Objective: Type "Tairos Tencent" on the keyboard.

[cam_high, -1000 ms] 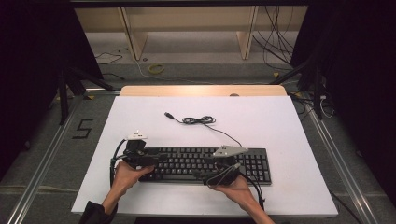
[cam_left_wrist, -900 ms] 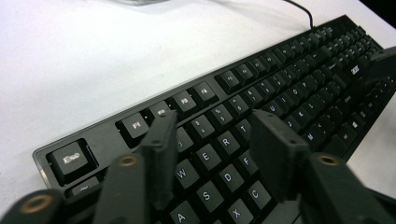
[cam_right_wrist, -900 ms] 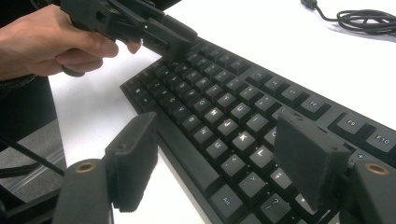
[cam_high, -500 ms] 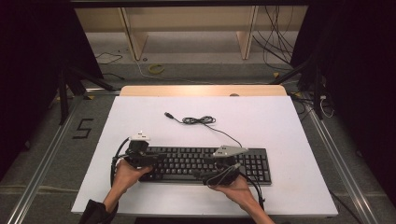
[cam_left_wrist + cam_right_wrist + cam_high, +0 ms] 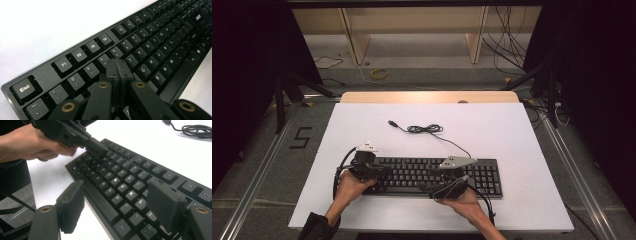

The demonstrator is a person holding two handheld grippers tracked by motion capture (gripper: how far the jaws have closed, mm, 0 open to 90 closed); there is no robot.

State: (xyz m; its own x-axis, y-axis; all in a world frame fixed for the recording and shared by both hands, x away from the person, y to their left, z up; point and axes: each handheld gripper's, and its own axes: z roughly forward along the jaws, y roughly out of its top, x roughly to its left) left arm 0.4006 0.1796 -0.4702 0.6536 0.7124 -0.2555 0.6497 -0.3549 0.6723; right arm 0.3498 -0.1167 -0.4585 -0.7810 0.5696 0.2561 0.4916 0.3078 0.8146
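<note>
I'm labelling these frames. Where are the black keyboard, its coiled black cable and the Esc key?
Black keyboard (image 5: 482, 175): high view, number-pad end.
Coiled black cable (image 5: 424, 129): high view, the coil on the white table.
Esc key (image 5: 25, 88): left gripper view, key top.

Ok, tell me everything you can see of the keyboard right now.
The keyboard is black, full-size, plastic-looking, with white legends, lying flat near the white table's front edge. Its cable coils behind it. The left hand-held gripper, jaws shut, is over the number-row keys; the right hand-held gripper hovers open above the right half.
</note>
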